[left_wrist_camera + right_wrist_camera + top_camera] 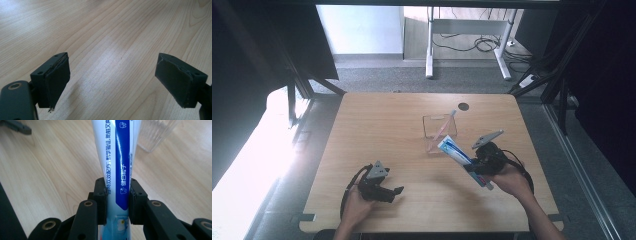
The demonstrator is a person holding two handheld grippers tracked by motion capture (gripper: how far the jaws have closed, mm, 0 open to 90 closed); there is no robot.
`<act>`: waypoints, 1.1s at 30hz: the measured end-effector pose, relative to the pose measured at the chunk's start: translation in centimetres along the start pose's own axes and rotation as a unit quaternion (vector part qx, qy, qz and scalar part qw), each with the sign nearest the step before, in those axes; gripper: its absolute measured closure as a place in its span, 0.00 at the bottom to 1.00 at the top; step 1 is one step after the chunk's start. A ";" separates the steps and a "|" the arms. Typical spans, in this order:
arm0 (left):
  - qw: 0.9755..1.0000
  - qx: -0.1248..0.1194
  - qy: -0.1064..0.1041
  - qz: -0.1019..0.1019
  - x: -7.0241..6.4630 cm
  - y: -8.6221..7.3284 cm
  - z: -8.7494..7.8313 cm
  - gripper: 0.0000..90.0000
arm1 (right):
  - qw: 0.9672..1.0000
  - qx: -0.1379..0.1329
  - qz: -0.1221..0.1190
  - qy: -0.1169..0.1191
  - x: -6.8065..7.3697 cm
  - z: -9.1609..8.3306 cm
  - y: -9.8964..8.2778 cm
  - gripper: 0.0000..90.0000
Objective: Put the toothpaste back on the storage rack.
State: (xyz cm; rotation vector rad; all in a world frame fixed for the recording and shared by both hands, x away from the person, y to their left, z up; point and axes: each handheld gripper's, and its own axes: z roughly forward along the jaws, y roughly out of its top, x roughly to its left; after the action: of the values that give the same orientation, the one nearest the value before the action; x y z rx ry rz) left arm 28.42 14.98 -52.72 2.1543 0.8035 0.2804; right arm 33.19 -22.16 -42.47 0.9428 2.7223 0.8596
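Clamped between the two black jaws of the right gripper [117, 202] is a blue-and-white toothpaste tube [116, 155], pinched on its flat sides near one end, the rest of it running up and away toward a clear ribbed plastic cup [156, 133]. From the high view the right gripper [472, 167] holds the tube [455, 152] off the wooden table [377, 125], slanted, its far end just beside the clear cup [439, 129], which already has a pink toothbrush [443, 129] leaning in it. The left gripper [398, 191] rests low near the table's front edge, well apart from the cup; its jaws stand spread wide with only bare wood between them [112, 75]. The likely aim is to stand the tube in the cup. The risks: the tube's end could catch the rim and tip the light cup, since nothing steadies it, or knock the leaning toothbrush out. Gripped so far from its leading end, the soft tube may also flex or swivel in the pads.
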 end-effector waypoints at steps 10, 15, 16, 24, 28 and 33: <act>1.000 0.001 0.000 0.001 0.0 0.0 0.0 0.14 | 0.998 -0.050 0.021 -0.013 -0.9 -0.5 0.9 0.81; 1.000 0.002 -0.001 0.002 0.0 0.0 0.0 0.14 | 0.997 -0.069 0.030 -0.014 -1.3 -0.5 1.3 0.81; 1.000 0.002 -0.002 0.002 0.0 0.0 0.1 0.14 | 0.997 -0.072 0.029 -0.017 -1.3 -0.4 1.4 0.81; 1.000 0.003 -0.002 0.004 0.0 0.0 0.1 0.14 | 0.995 -0.092 0.035 -0.021 -1.6 -0.2 2.4 0.81; 1.000 0.004 -0.001 0.004 0.0 0.0 0.1 0.15 | 0.994 -0.102 0.035 -0.023 -1.7 -0.1 2.9 0.81; 1.000 0.008 -0.001 0.005 -0.1 0.0 0.2 0.15 | 0.993 -0.111 0.033 -0.028 -1.8 -0.1 3.6 0.81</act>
State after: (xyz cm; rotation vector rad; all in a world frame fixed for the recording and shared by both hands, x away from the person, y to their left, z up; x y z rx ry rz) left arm 28.44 14.85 -52.86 2.1747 0.7963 0.2775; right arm 36.53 -20.98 -40.50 0.9970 2.4972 1.1028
